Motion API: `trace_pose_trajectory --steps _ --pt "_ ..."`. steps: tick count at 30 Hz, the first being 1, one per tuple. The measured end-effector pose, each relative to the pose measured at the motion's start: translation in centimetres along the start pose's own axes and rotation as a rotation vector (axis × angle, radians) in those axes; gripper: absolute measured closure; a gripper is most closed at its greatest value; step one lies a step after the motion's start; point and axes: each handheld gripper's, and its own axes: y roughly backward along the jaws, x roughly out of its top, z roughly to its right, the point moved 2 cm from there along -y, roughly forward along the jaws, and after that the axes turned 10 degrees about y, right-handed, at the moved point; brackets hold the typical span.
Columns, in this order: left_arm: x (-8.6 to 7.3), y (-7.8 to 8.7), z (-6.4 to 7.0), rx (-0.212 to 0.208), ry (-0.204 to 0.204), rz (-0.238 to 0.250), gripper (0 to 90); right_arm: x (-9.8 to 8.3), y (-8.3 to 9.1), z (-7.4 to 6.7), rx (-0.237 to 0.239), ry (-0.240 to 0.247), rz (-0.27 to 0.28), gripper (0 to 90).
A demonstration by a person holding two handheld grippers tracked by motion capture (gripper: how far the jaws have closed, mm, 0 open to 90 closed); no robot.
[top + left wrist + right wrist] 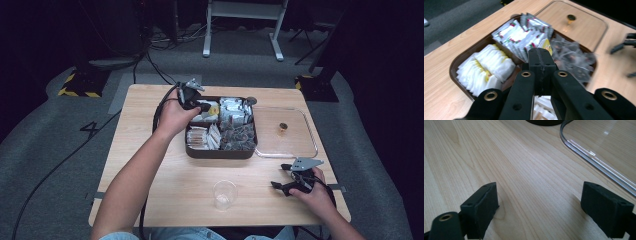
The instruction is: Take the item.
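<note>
A dark brown compartment tray (220, 153) (454, 65) stands mid-table, packed with white sachets (491, 65), silvery packets (529, 27) and clear-wrapped dark items (574, 60). My left gripper (202, 106) (541, 53) hovers over the tray's far left compartments with its jaws pressed together on a small white sachet with a yellow mark (212, 108) (546, 45), which sticks out past the tips. My right gripper (280, 176) (541, 202) rests on the table near the front right, with its jaws wide apart and bare wood between the pads.
A clear lid (311, 145) (596, 160) with a brass knob (283, 126) lies flat just right of the tray. An empty clear plastic cup (224, 194) stands near the front edge. Black cables trail off the table's left side.
</note>
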Motion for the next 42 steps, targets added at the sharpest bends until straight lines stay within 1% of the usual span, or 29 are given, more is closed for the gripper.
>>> trace_pose_trajectory --steps 4,6,7,9,10,11,12,13,14,15,17,19,21,22,23,24,25,26,27,28,29,31,32,33,35,36,37,39,42 --pt "-0.8 1.6 1.5 -0.019 -0.029 0.019 90.0 0.0 0.0 0.0 0.004 0.004 0.001 14.6" --pt "-1.3 2.4 2.3 -0.036 -0.036 0.037 90.0 0.0 0.0 0.0 0.005 0.005 0.001 14.7" --pt "-1.3 2.4 2.3 -0.036 -0.036 0.037 90.0 0.0 0.0 0.1 0.005 0.005 0.001 14.6" --pt "-1.9 3.4 3.4 -0.043 -0.061 0.056 90.0 0.0 0.0 0.1 0.007 0.007 0.002 14.7" --pt "-2.2 3.7 3.9 -0.047 -0.063 0.068 90.0 0.0 0.0 0.1 0.007 0.008 0.002 14.6" --pt "-2.2 3.7 3.9 -0.047 -0.063 0.068 90.0 0.0 0.0 0.1 0.007 0.008 0.002 14.6" --pt "-2.8 4.3 4.7 -0.058 -0.073 0.075 90.0 0.0 0.0 0.1 0.008 0.009 0.002 14.7" --pt "-2.8 4.3 4.7 -0.058 -0.073 0.075 90.0 0.0 0.0 0.1 0.008 0.009 0.002 14.7" --pt "-3.5 4.8 5.5 -0.066 -0.084 0.086 90.0 0.0 -0.1 0.1 0.008 0.009 0.002 14.7" --pt "-3.5 4.8 5.5 -0.066 -0.084 0.086 90.0 0.0 -0.1 0.1 0.008 0.009 0.002 14.7" --pt "-4.2 5.4 6.4 -0.070 -0.093 0.100 90.0 0.0 -0.1 0.1 0.008 0.009 0.002 14.7" --pt "-5.0 6.0 7.3 -0.086 -0.099 0.101 90.0 0.0 -0.1 0.1 0.008 0.009 0.002 14.7" --pt "-5.6 6.3 8.0 -0.081 -0.105 0.094 90.0 0.0 -0.1 0.1 0.008 0.009 0.002 14.7" --pt "-6.0 6.4 8.3 -0.074 -0.116 0.092 90.0 0.0 -0.1 0.1 0.008 0.009 0.002 14.7" --pt "-6.0 6.4 8.3 -0.074 -0.116 0.092 90.0 0.0 -0.1 0.1 0.008 0.010 0.002 14.7" --pt "-6.7 6.4 8.9 -0.079 -0.126 0.082 90.0 0.0 -0.1 0.1 0.008 0.009 0.002 14.7" --pt "-6.7 6.4 8.9 -0.079 -0.126 0.082 90.0 0.0 -0.1 0.1 0.008 0.009 0.002 14.7" --pt "-7.7 6.3 9.5 -0.075 -0.132 0.089 90.0 0.0 -0.1 0.1 0.008 0.009 0.002 14.7" --pt "-7.7 6.3 9.5 -0.075 -0.132 0.089 90.0 0.0 -0.1 0.1 0.008 0.009 0.002 14.7" --pt "-8.3 6.3 9.9 -0.081 -0.133 0.104 90.0 0.0 -0.1 0.1 0.008 0.009 0.002 14.6" --pt "-9.1 6.2 10.4 -0.101 -0.128 0.113 90.0 0.0 -0.1 0.1 0.008 0.009 0.002 14.7" --pt "-9.8 6.2 10.9 -0.104 -0.133 0.130 90.0 0.0 -0.1 0.1 0.008 0.009 0.002 14.7" --pt "-9.8 6.2 10.9 -0.104 -0.133 0.130 90.0 0.0 -0.1 0.1 0.008 0.009 0.002 14.7" --pt "-10.5 6.1 11.5 -0.117 -0.135 0.136 90.0 0.0 -0.1 0.1 0.008 0.009 0.002 14.7" --pt "-10.8 6.0 11.7 -0.122 -0.138 0.133 90.0 0.0 -0.1 0.1 0.008 0.009 0.002 14.7" --pt "-11.4 5.5 12.2 -0.137 -0.154 0.124 90.0 0.0 -0.1 0.1 0.008 0.009 0.002 14.7" --pt "-11.4 5.5 12.2 -0.137 -0.154 0.124 90.0 0.0 -0.1 0.1 0.008 0.009 0.002 14.7" --pt "-12.1 4.9 12.7 -0.160 -0.159 0.106 90.0 0.0 -0.1 0.1 0.008 0.009 0.002 14.7" --pt "-12.3 4.7 13.1 -0.161 -0.167 0.102 90.0 0.0 -0.1 0.1 0.008 0.009 0.002 14.7"
